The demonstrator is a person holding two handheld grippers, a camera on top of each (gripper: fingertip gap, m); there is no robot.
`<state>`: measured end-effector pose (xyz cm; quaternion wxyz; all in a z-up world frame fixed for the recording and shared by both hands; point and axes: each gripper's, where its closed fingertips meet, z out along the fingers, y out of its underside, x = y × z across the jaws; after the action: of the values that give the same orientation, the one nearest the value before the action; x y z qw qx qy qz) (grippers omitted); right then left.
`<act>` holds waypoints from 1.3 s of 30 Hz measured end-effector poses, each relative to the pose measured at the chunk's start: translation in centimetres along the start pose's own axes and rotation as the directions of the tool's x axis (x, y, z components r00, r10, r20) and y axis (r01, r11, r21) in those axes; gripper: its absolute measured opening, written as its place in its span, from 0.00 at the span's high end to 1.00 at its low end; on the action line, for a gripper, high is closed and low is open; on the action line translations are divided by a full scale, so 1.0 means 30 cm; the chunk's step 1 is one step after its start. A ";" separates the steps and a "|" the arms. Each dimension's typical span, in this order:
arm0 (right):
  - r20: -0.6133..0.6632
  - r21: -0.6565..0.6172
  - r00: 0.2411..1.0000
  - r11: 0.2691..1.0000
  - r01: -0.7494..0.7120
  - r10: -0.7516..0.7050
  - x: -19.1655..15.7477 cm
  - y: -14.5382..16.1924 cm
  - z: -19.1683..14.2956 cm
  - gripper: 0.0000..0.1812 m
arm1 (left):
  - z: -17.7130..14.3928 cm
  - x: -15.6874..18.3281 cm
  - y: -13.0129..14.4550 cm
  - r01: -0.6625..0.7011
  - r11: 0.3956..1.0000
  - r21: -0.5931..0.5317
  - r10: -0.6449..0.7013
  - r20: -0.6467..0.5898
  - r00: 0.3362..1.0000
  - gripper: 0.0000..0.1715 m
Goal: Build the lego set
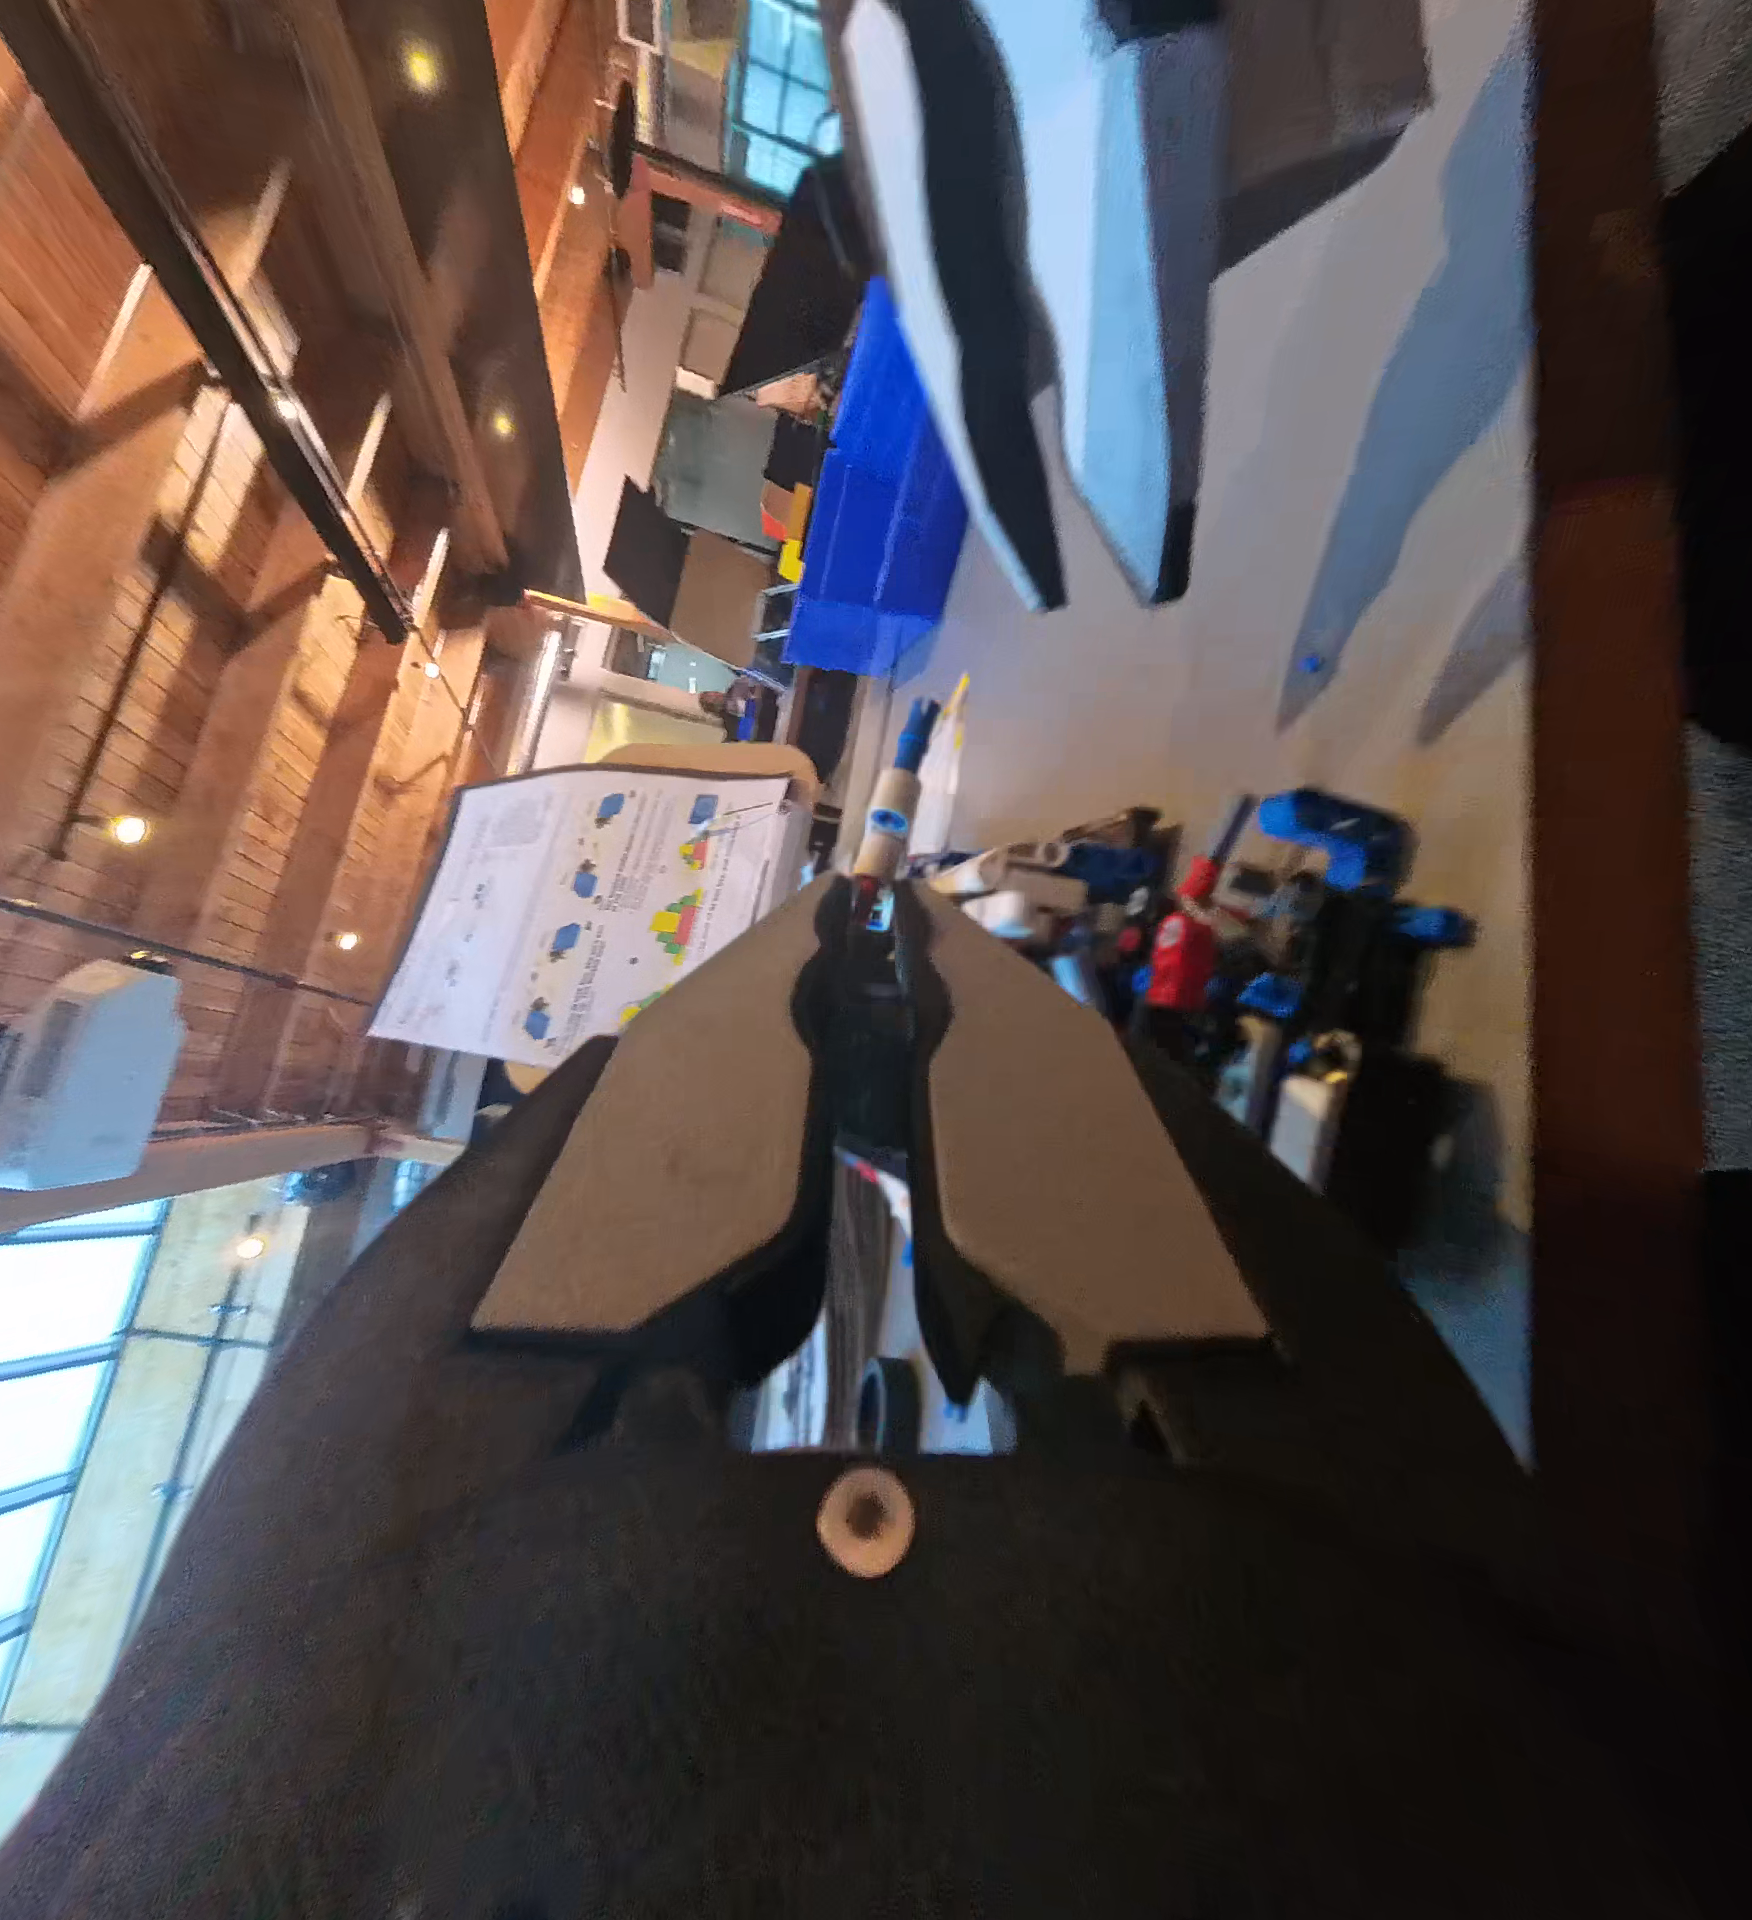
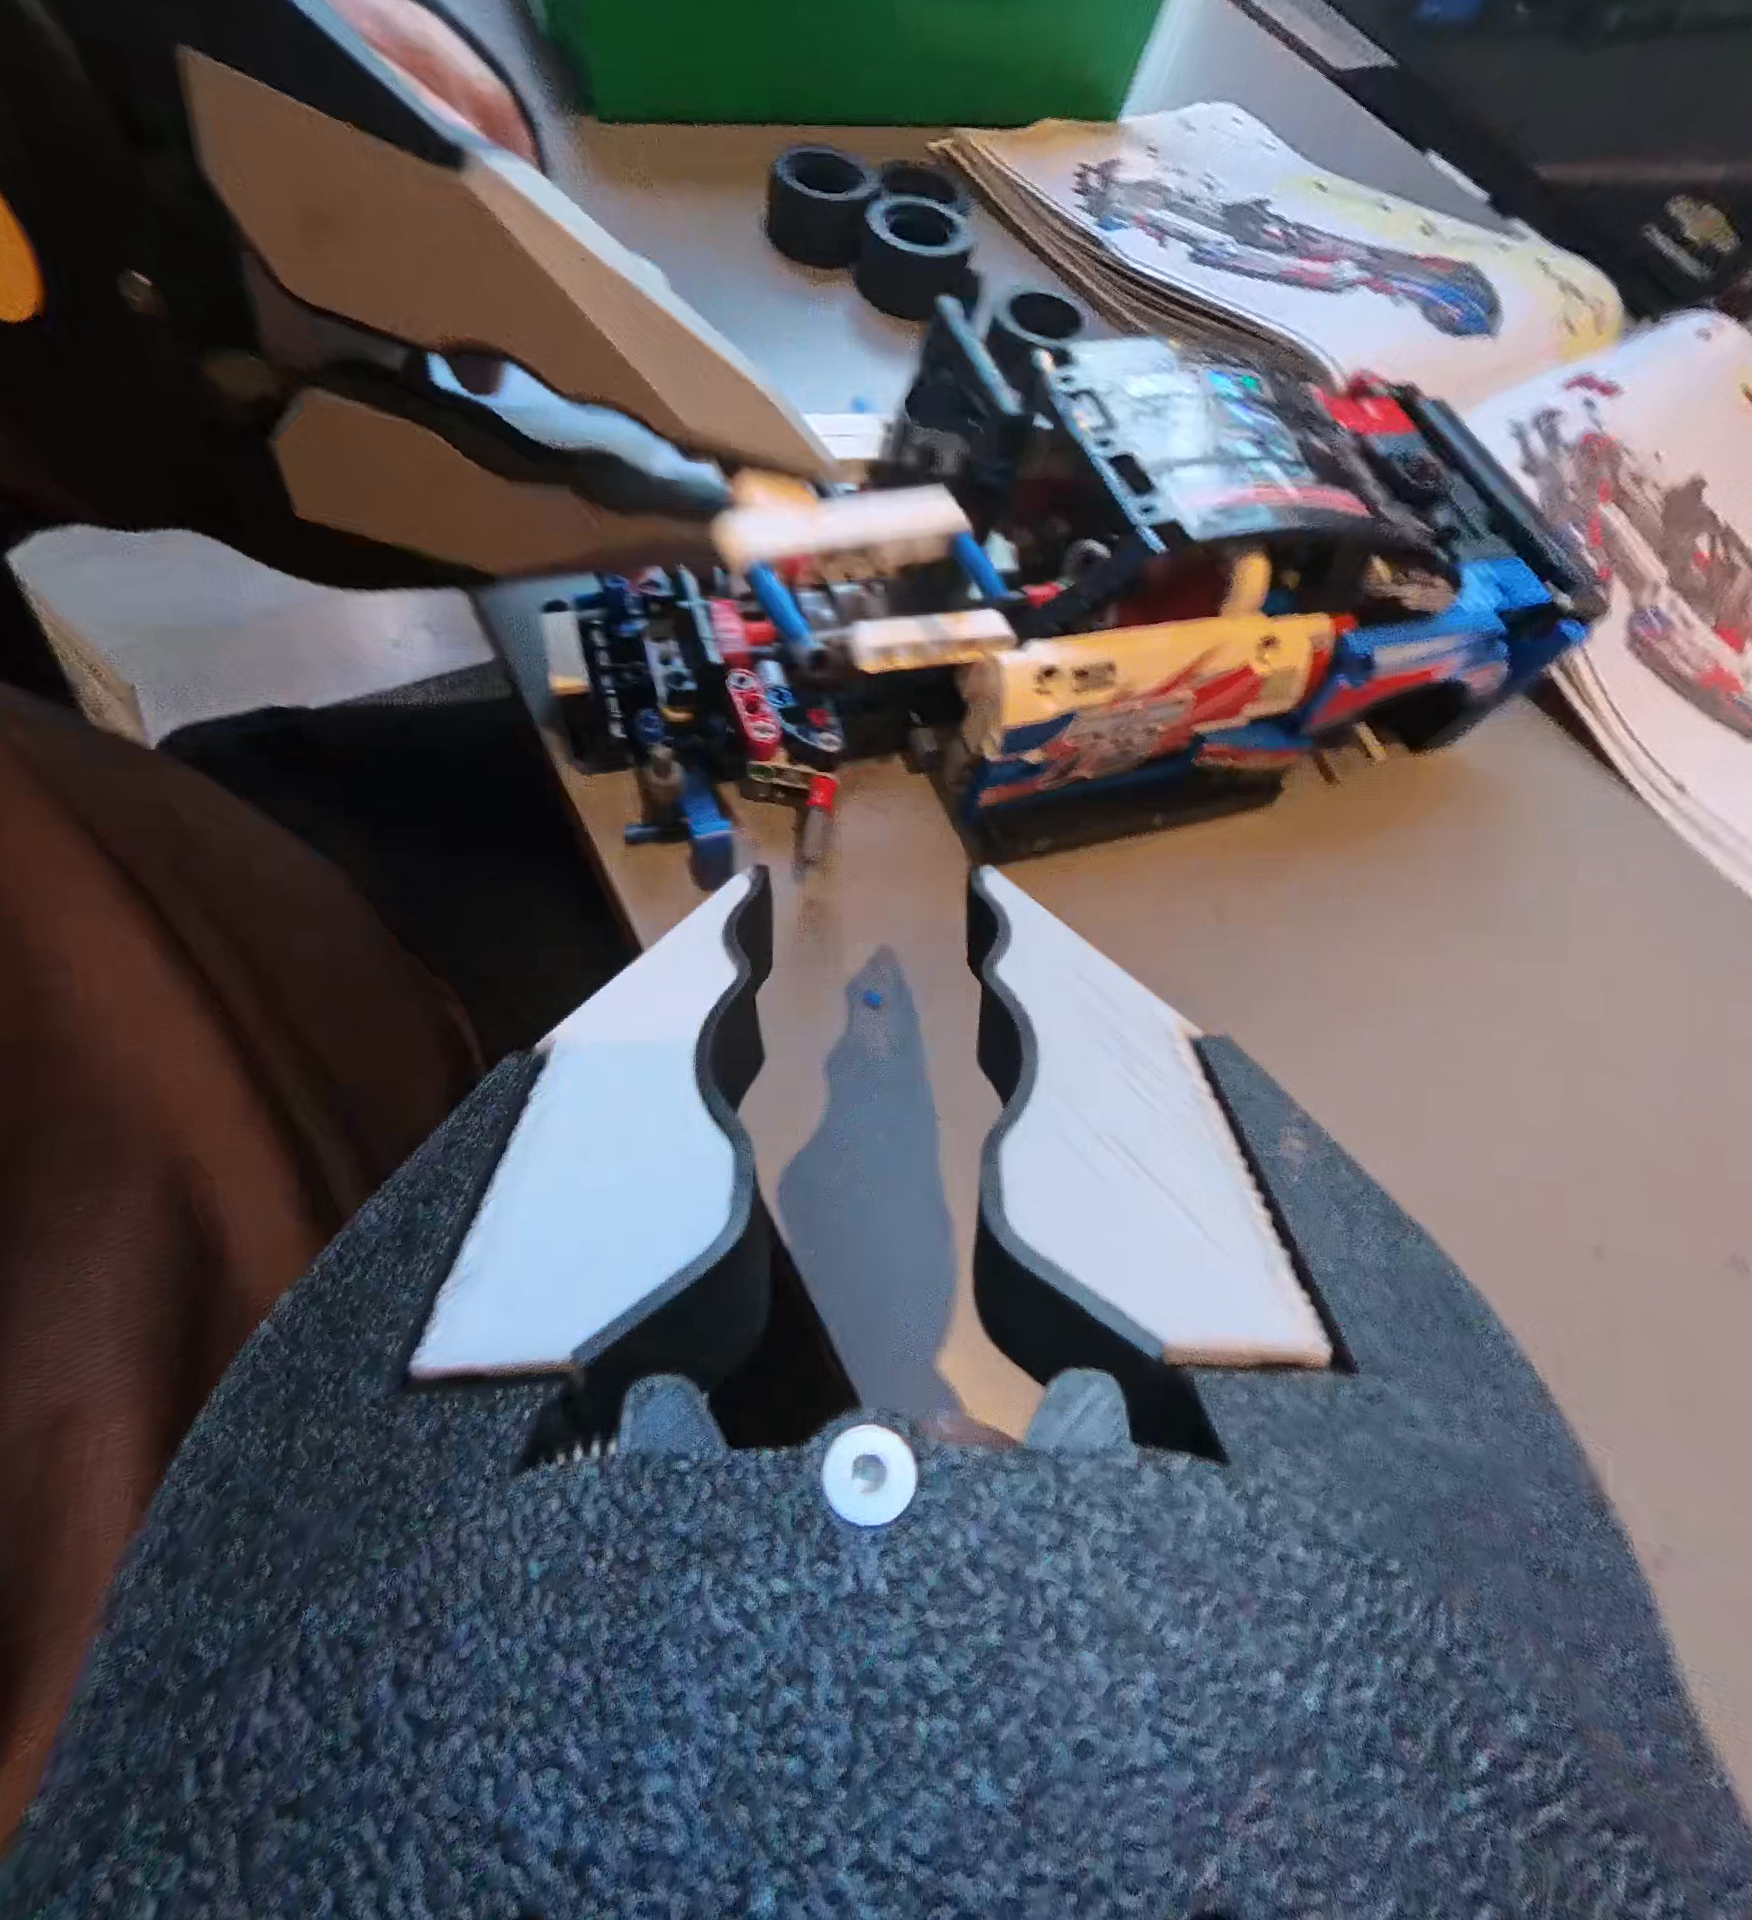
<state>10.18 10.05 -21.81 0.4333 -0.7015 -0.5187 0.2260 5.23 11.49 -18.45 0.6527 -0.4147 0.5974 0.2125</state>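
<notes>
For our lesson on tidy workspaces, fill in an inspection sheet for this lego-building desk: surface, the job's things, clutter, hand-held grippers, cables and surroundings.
Surface: tan table, bare in front of the right hand-held gripper.
Job's things: partly built lego car, blue, white and red, on the table; open instruction booklets beside it; loose black tyres behind it.
Clutter: one tiny blue piece lying apart from the car.
Grippers: left hand-held gripper shut on a white sub-assembly over the car's front; right hand-held gripper open, empty.
Cables: nothing seen.
Surroundings: blue bins, a printed sheet propped up, brick wall.
</notes>
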 end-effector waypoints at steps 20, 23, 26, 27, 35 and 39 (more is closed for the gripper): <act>-0.589 -0.034 0.808 0.999 -0.003 -0.017 0.578 0.099 -0.011 0.90 | -0.167 -0.250 0.488 0.270 0.957 -0.103 -0.243 0.220 0.945 0.98; -0.586 -0.079 0.806 0.996 0.049 -0.086 0.577 0.092 0.027 0.92 | -0.168 -0.256 0.493 0.359 0.931 -0.064 -0.342 0.193 0.920 0.98; -0.577 -0.140 0.804 0.987 0.074 -0.142 0.576 0.103 0.057 0.92 | -0.160 -0.245 0.504 0.377 0.923 -0.078 -0.359 0.174 0.917 0.97; -0.579 -0.141 0.801 0.986 0.085 -0.151 0.575 0.099 0.059 0.92 | -0.157 -0.241 0.508 0.385 0.919 -0.084 -0.368 0.168 0.914 0.97; -0.580 -0.117 0.803 0.990 0.081 -0.134 0.579 0.091 0.054 0.94 | -0.152 -0.239 0.542 0.464 0.881 -0.098 -0.447 0.150 0.882 0.97; -0.584 -0.123 0.798 0.988 0.094 -0.149 0.578 0.088 0.055 0.94 | -0.152 -0.232 0.534 0.447 0.889 -0.098 -0.432 0.142 0.890 0.97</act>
<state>16.56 26.45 -22.60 0.5558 -0.7203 -0.4113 -0.0548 -11.27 18.44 -16.15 0.6894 -0.5674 0.4339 0.1207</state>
